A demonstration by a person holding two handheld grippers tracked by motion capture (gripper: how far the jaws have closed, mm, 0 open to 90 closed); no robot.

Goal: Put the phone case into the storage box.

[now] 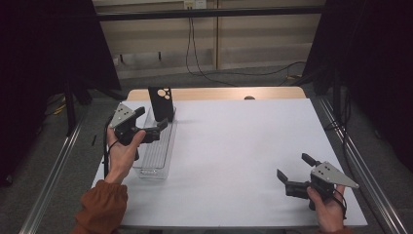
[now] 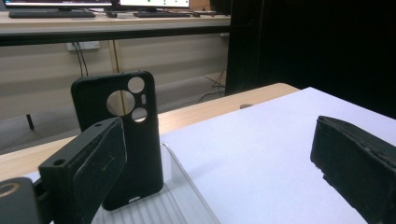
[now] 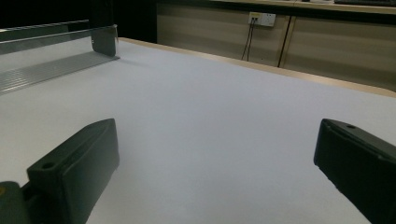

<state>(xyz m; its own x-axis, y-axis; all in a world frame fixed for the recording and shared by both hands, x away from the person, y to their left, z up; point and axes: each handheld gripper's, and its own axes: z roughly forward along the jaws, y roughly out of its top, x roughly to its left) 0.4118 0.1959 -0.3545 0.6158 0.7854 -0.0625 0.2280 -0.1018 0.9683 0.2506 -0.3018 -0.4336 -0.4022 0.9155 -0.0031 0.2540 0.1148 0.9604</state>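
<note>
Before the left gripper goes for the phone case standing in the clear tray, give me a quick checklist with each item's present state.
1. Left gripper open wide enough for the case: ok, its jaws stand well apart.
2. Phone case upright and reachable: ok, it stands at the far end of the clear tray, camera cutouts at the top.
3. Case between the jaws: not ok, it lies beyond them, partly behind one jaw in the left gripper view.
4. Right gripper out of the way: ok, open, low over the table at its near right.
5. What props the case up: cannot tell.
</note>
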